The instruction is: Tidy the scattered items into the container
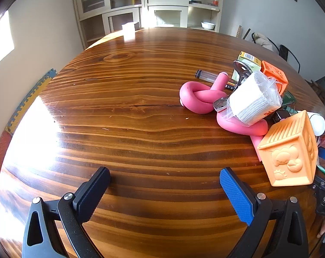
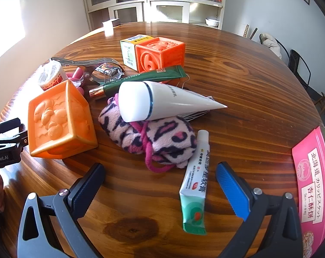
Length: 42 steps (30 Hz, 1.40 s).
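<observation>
A pile of items lies on the round wooden table (image 1: pixel 130 111). The left wrist view shows a pink foam tube (image 1: pixel 201 99), a bagged white gauze roll (image 1: pixel 253 101) and a light orange toy cube (image 1: pixel 289 150). My left gripper (image 1: pixel 164 182) is open and empty, left of the pile. In the right wrist view, my right gripper (image 2: pixel 160 178) is open and empty over a small ointment tube (image 2: pixel 195 182). Ahead lie a leopard-print pouch (image 2: pixel 153 137), a white tube (image 2: pixel 162 101), a green tube (image 2: pixel 141 78) and an orange number cube (image 2: pixel 160 52). A pink tin (image 2: pixel 313 185) stands at the right edge.
A green-yellow carton (image 2: pixel 130 49), metal tongs (image 2: pixel 87 62) and a battery (image 2: pixel 106 71) sit behind the pile. The light orange cube (image 2: pixel 59 120) lies next to the left gripper's body (image 2: pixel 3 142). A cabinet (image 1: pixel 149 6) and chairs (image 2: pixel 296 64) stand beyond the table.
</observation>
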### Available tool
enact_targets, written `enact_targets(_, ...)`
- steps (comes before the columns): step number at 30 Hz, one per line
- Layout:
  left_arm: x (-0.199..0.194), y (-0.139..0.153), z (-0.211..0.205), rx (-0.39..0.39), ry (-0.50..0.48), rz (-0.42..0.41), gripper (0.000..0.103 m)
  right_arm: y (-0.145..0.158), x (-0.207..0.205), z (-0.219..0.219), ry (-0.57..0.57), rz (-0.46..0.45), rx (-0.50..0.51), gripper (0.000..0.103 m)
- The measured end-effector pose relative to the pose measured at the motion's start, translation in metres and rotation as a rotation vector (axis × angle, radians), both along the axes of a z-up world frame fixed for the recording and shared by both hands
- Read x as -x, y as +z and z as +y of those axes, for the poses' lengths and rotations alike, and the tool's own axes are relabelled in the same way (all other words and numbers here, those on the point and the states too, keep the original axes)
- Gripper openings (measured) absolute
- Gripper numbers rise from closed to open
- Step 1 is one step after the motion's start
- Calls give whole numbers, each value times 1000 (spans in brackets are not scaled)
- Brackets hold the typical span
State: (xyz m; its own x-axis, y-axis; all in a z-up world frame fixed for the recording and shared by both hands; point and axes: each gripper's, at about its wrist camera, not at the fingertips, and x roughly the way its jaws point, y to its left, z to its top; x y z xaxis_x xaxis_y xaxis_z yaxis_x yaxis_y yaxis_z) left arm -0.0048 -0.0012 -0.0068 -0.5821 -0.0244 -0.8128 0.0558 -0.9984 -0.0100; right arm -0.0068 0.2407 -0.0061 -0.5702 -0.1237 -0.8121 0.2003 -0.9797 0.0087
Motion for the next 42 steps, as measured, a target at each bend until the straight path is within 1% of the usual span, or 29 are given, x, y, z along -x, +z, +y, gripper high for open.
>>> enact_targets(2, 0, 0, 0, 0, 6, 0, 103, 1, 1, 6, -26, 2, 10, 103)
enact_targets(4, 1, 0, 1, 0, 12, 0, 103, 2, 2, 15, -51, 7, 45, 103)
enact_targets(9, 1, 0, 2, -1, 18, 2, 103, 4, 0, 28, -84, 17, 99, 103)
enact_targets(12, -3, 1, 5, -27, -10, 15, 103, 6, 0, 32, -89, 11, 125, 103)
enact_targets(16, -15, 13, 18, -60, -75, 84, 103, 9, 1, 40, -91, 11, 197, 103)
enact_targets(20, -32, 30, 40, -35, -144, 201, 103, 13, 0, 46, -85, 39, 227, 103)
enact_targets(21, -34, 32, 45, -25, -161, 219, 103, 13, 0, 48, -84, 41, 234, 103)
enact_targets(23, -35, 33, 52, -9, -180, 225, 103, 14, 0, 50, -77, 43, 248, 103)
enact_targets(24, -34, 33, 55, -14, -186, 218, 103, 14, -1, 51, -73, 47, 257, 103)
enact_targets(25, -33, 33, 55, -31, -189, 205, 103, 15, -2, 52, -70, 54, 263, 103)
enact_targets(27, -31, 33, 51, -96, -183, 185, 103, 17, -4, 53, -67, 77, 265, 103)
enact_targets(30, -33, 40, 42, -202, -164, 212, 103, 22, -6, 55, -51, 105, 273, 103)
enact_targets(32, -32, 45, 40, -222, -142, 228, 103, 24, -7, 56, -44, 109, 280, 103)
enact_targets(34, -31, 48, 47, -201, -146, 231, 103, 24, -6, 57, -53, 95, 284, 103)
enact_targets(36, -31, 51, 56, -154, -181, 235, 103, 23, -6, 60, -56, 70, 309, 103)
enact_targets(39, -37, 54, 73, -82, -273, 258, 103, 23, -5, 64, -55, 45, 351, 103)
enact_targets(42, -42, 53, 91, -13, -378, 272, 103, 23, -6, 65, -56, 43, 364, 103)
